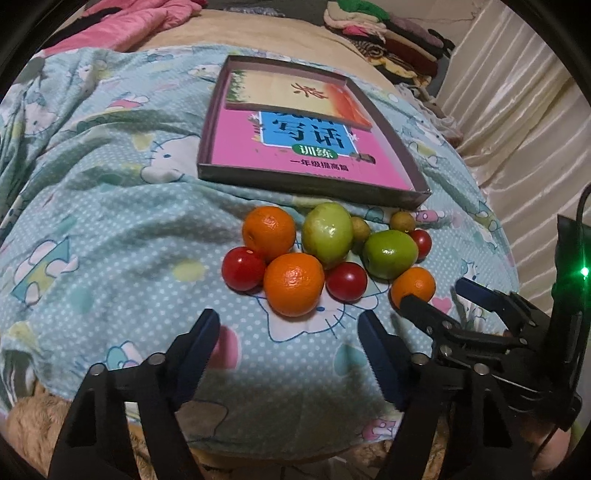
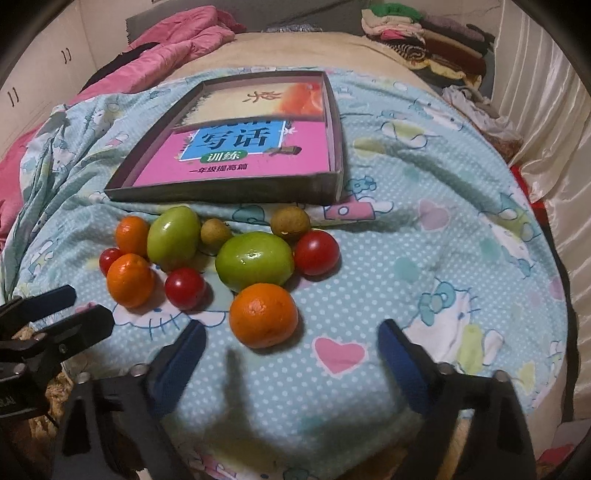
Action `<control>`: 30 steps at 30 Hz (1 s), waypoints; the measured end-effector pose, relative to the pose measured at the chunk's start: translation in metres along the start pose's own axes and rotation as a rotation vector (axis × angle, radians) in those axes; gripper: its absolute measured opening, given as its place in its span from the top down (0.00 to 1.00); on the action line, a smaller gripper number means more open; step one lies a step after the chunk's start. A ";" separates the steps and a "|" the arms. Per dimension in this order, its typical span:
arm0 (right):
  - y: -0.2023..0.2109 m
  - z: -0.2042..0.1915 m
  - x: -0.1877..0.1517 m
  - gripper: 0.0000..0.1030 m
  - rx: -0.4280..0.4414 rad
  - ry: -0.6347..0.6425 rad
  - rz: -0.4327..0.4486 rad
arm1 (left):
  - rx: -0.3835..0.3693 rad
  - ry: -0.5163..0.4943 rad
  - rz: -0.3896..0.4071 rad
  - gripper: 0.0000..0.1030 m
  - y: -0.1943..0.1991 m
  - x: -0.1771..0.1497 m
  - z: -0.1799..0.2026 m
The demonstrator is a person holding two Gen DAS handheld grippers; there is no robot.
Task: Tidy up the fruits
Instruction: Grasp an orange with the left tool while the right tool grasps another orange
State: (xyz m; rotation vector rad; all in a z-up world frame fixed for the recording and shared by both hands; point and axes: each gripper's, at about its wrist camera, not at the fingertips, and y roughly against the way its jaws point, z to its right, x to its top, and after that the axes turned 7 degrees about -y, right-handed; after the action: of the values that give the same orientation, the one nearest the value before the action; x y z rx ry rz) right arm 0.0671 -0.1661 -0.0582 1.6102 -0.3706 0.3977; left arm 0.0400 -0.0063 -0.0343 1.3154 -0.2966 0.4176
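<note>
A cluster of fruit lies on a light blue cartoon-print blanket (image 1: 110, 229): three oranges (image 1: 294, 284), three red tomatoes (image 1: 243, 268), two green fruits (image 1: 390, 253) and two small brown longans (image 1: 402, 220). Behind them is a shallow cardboard tray (image 1: 236, 174) lined with a pink book cover. My left gripper (image 1: 288, 323) is open and empty, just in front of the nearest orange. My right gripper (image 2: 291, 334) is open and empty, its fingers on either side of the near orange (image 2: 263, 315) without touching it. The right gripper also shows in the left wrist view (image 1: 436, 291).
A pink quilt (image 2: 177, 44) lies at the back left. Folded clothes (image 2: 424, 33) are stacked at the back right. A cream curtain (image 2: 546, 110) hangs along the right side. The blanket's edge drops off close in front of both grippers.
</note>
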 end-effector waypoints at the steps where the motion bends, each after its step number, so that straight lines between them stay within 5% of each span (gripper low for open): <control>1: -0.003 -0.001 0.001 0.19 0.003 0.001 -0.003 | 0.004 0.000 -0.002 0.26 -0.002 0.001 0.000; 11: -0.019 -0.006 0.005 0.47 0.074 0.025 -0.023 | -0.001 -0.015 -0.029 0.47 -0.019 0.012 0.003; 30: -0.028 0.008 0.009 0.61 0.191 -0.043 -0.047 | 0.047 -0.074 -0.038 0.62 -0.041 0.023 0.013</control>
State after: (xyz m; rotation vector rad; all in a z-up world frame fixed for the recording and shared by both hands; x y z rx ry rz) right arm 0.0879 -0.1718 -0.0791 1.8127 -0.3346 0.3715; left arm 0.0791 -0.0238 -0.0571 1.3826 -0.3246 0.3465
